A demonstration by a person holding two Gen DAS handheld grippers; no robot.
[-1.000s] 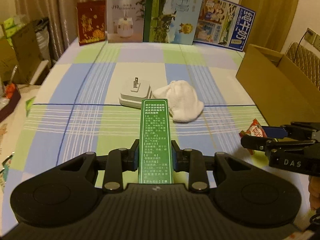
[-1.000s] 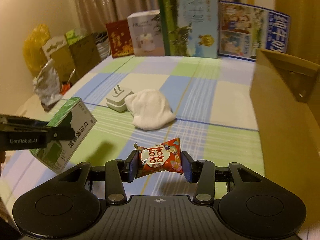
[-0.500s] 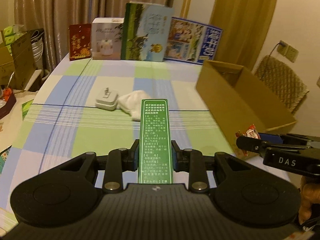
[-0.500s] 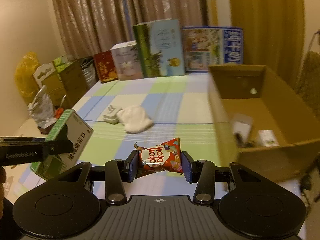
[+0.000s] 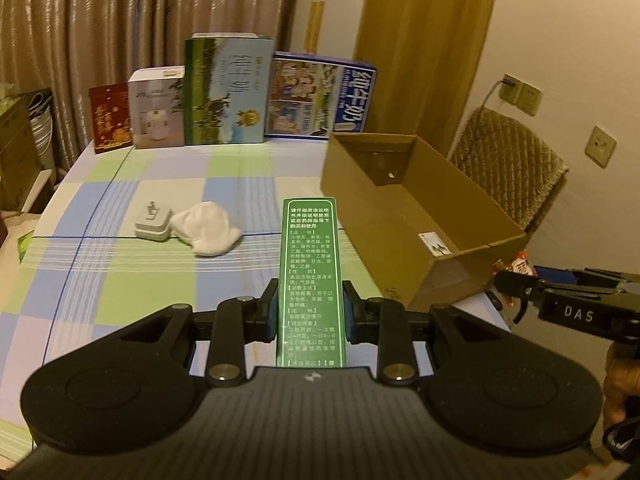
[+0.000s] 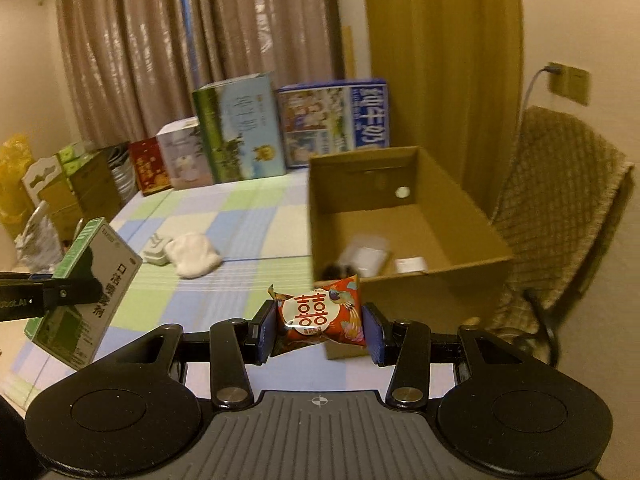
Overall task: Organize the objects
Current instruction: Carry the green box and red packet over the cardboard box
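Note:
My left gripper point(image 5: 310, 312) is shut on a long green medicine box point(image 5: 310, 276), held above the checked tablecloth point(image 5: 120, 280). In the right wrist view the same green box point(image 6: 86, 292) hangs at the left. My right gripper point(image 6: 320, 330) is shut on a red snack packet point(image 6: 322, 312), just in front of the open cardboard box point(image 6: 400, 288). That gripper and packet point(image 5: 520, 266) show at the right edge of the left wrist view. Small white items point(image 6: 368, 258) lie on the box floor. A white plug adapter point(image 5: 154, 222) and a white cloth point(image 5: 208, 232) lie on the table.
Several cartons point(image 5: 226, 92) stand in a row along the table's far edge before curtains. A chair with a woven cover point(image 6: 560, 216) stands right of the cardboard box. Boxes and bags point(image 6: 60, 188) pile up left of the table. A hand point(image 5: 620, 376) grips the right tool.
Both grippers have risen and swung toward the right, each keeping its object. The cardboard box, cut off at the right edge before, now shows whole with its inside visible.

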